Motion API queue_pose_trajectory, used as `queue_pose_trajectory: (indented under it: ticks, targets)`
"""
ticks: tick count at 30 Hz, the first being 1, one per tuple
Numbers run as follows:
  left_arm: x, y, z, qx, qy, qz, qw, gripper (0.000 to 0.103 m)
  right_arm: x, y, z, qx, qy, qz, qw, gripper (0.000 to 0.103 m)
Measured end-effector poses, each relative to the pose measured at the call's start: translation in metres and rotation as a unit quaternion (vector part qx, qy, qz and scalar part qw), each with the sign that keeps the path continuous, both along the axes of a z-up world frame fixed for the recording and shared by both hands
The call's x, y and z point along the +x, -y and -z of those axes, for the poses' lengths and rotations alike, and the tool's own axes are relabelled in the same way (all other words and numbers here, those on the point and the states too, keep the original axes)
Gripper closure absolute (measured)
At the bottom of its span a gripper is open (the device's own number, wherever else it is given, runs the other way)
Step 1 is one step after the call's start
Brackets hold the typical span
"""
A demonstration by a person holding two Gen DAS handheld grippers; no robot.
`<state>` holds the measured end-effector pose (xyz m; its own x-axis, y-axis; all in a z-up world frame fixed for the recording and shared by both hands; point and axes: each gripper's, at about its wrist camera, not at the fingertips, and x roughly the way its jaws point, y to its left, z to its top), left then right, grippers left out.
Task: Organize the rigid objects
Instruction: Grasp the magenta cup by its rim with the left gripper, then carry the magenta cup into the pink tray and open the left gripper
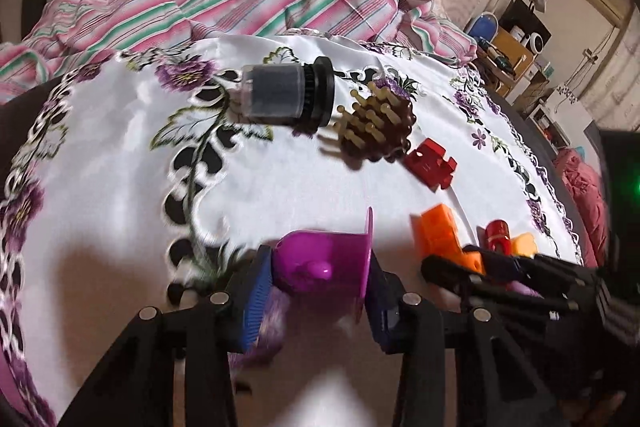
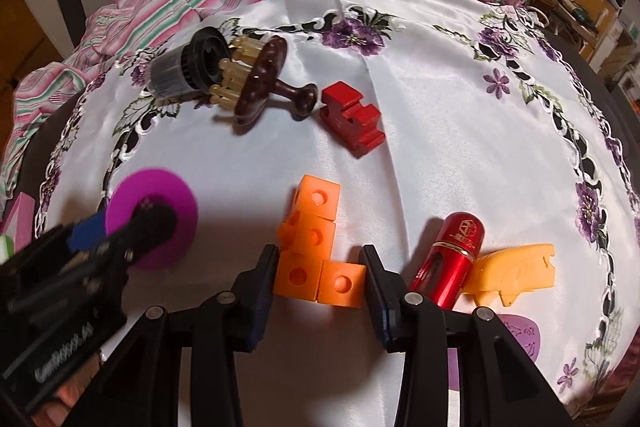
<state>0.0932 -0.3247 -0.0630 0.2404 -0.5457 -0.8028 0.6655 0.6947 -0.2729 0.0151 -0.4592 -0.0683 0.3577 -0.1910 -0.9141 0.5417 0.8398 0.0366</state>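
Left tool (image 1: 320,279) pinches purple flanged cup (image 1: 324,259) at desk's near left. Right tool (image 2: 320,275) clamps orange cube block (image 2: 316,247) near centre, red tube (image 2: 448,259) just right.

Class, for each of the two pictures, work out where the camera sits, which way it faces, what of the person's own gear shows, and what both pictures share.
Left wrist: sits on the left gripper, looking forward and down along its fingers, which clamp a purple plastic flanged cup; the right gripper shows at right.
Right wrist: sits on the right gripper, looking down at the orange plastic cube block between its pads; the left gripper shows at left.
Shared: white embroidered tablecloth, brown massage brush, red notched block.
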Motion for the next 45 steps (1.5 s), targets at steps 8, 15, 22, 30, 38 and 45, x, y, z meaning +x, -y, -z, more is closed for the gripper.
queue_pose_trajectory:
  ticks: [8, 15, 22, 30, 38, 45]
  targets:
    - [-0.026, -0.038, 0.001, -0.012, -0.001, -0.001, 0.9999, 0.06, 0.004, -0.008, 0.0, -0.005, 0.004, -0.025, 1.0, 0.062]
    - [-0.041, -0.072, 0.0, -0.033, -0.017, -0.026, 0.999, 0.06, 0.002, -0.008, -0.005, 0.0, 0.024, -0.027, 0.999, 0.062]
    - [-0.057, -0.107, -0.01, -0.062, -0.022, -0.046, 0.9967, 0.06, 0.007, -0.029, -0.014, -0.027, 0.044, -0.07, 0.996, 0.062]
    - [-0.075, -0.146, -0.024, -0.079, -0.008, -0.055, 0.9953, 0.06, 0.01, -0.033, -0.012, -0.031, 0.044, -0.087, 0.995, 0.062]
    - [-0.075, -0.193, -0.036, -0.099, -0.002, -0.094, 0.9907, 0.06, 0.01, -0.035, -0.011, -0.036, 0.038, -0.088, 0.995, 0.062]
    - [-0.063, -0.249, -0.042, -0.104, 0.009, -0.161, 0.9814, 0.06, 0.008, -0.037, -0.016, -0.031, 0.058, -0.09, 0.994, 0.062]
